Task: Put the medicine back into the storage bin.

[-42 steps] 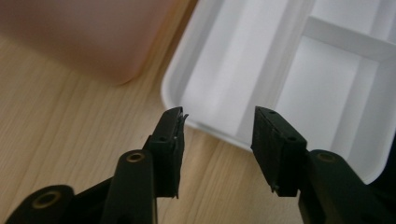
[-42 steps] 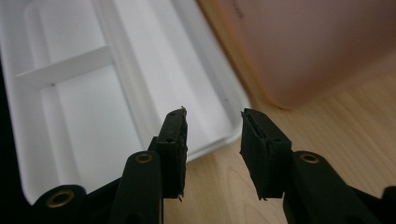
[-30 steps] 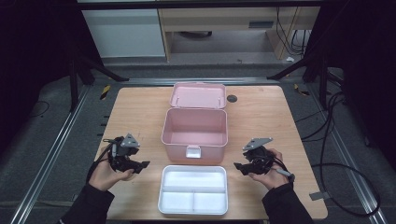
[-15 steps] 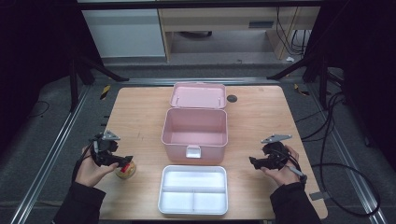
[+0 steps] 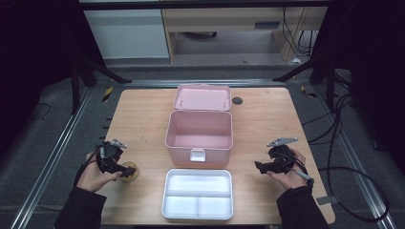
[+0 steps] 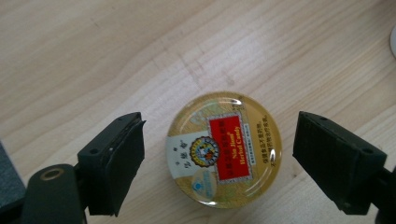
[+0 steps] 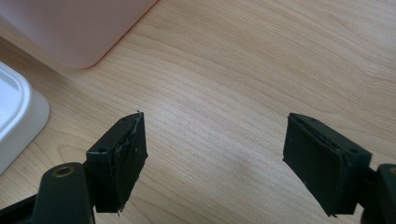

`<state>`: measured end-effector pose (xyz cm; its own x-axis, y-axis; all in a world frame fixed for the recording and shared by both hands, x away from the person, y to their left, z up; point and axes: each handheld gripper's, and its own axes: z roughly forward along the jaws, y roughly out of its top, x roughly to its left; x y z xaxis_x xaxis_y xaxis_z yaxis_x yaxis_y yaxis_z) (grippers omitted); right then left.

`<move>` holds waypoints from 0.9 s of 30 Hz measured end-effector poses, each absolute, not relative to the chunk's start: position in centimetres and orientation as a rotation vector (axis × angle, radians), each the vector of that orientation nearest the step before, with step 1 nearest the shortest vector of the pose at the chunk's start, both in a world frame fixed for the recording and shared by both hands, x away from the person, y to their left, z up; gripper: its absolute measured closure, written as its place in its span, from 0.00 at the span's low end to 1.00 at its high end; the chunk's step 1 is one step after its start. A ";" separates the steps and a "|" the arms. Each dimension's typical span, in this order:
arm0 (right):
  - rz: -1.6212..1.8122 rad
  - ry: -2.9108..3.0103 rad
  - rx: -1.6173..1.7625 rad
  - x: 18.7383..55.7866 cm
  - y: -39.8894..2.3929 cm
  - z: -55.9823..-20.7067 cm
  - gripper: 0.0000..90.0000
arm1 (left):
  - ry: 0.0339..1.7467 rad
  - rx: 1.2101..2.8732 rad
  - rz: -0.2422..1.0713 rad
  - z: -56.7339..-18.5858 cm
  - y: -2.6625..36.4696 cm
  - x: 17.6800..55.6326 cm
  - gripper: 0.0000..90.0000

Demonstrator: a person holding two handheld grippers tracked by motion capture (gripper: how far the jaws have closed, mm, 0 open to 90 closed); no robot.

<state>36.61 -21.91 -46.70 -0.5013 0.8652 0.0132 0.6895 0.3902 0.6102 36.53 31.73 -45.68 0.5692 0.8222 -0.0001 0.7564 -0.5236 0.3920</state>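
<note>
High view: fixed above the person's side, facing forward and down, far enough to take in the whole wooden table. Left gripper view: close, looking almost straight down past its jaws at a round candy tin, also seen at the high view's lower left. Right gripper view: close, low, shares the pink box corner and white tray edge.

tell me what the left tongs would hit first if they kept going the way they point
Most likely the round candy tin. It lies on the table between the jaws of the left tongs, which stand open with a gap on each side. Going straight on, they would straddle it, then meet the tabletop.
</note>
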 end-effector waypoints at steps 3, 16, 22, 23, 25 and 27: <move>0.799 2.360 1.352 36.6 -21.9 -46.8 0.24 | 1.291 2.484 0.250 -46.0 31.5 36.5 0.17; 0.787 2.390 1.329 36.4 -21.8 -47.0 0.24 | 1.328 2.549 0.195 -47.7 30.8 37.1 0.15; 0.772 2.403 1.326 36.5 -21.7 -47.2 0.24 | 1.358 2.563 0.171 -48.2 30.9 37.4 0.17; 0.772 2.403 1.326 36.5 -21.7 -47.2 0.24 | 1.358 2.563 0.171 -48.2 30.9 37.4 0.18; 0.775 2.408 1.323 36.5 -21.7 -47.2 0.24 | 1.359 2.570 0.163 -48.3 31.0 37.4 0.19; 0.775 2.410 1.320 36.5 -21.6 -47.2 0.24 | 1.372 2.571 0.159 -48.5 30.9 37.5 0.21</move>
